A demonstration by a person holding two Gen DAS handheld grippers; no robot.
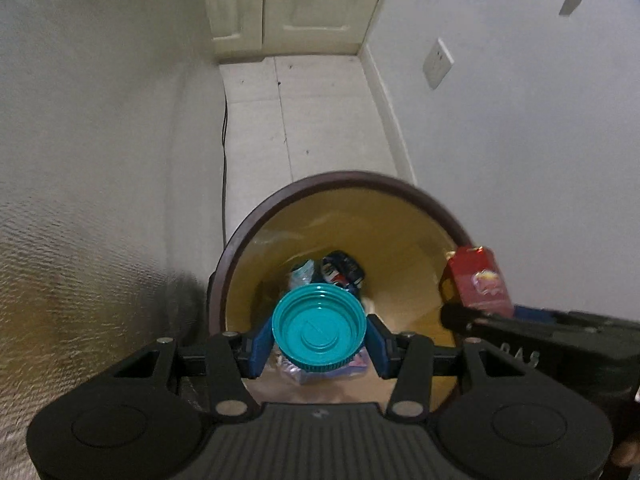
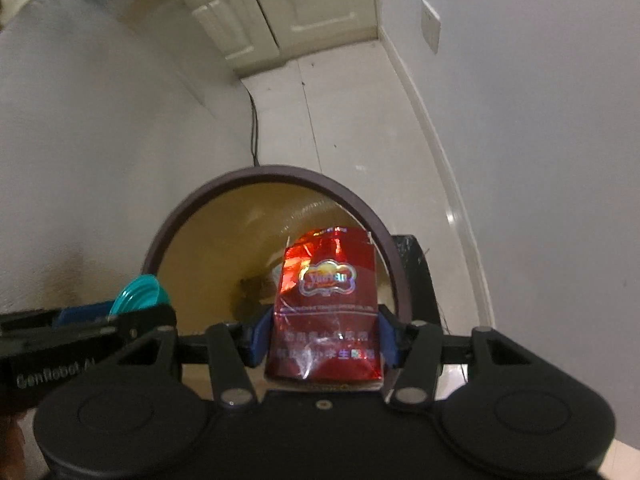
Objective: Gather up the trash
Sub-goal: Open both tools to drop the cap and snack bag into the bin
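**Operator:** I have both loads over the bin (image 1: 240, 236). My left hand-held gripper (image 1: 319, 340) is clamped on a teal lid (image 1: 319, 328), pads on its rim. The right hand-held gripper (image 2: 326, 340) is clamped on a red foil packet (image 2: 326, 304), which stands upright between the pads.

**Spotter:** Are they inside the rim?

**Operator:** The lid sits over the yellow interior, above the wrappers (image 1: 340, 270) at the bottom. The packet looks close to the right edge, so I'd bring it toward the middle before letting go. I'd release one at a time, low in the mouth, since foil may flutter.

**Spotter:** Surroundings?

**Operator:** A narrow passage: pale tiled floor (image 1: 316, 120), white walls, a dark cable (image 1: 224, 132) down the left wall, cream cabinet doors (image 1: 296, 0) at the end, a wall socket (image 1: 438, 62) on the right.
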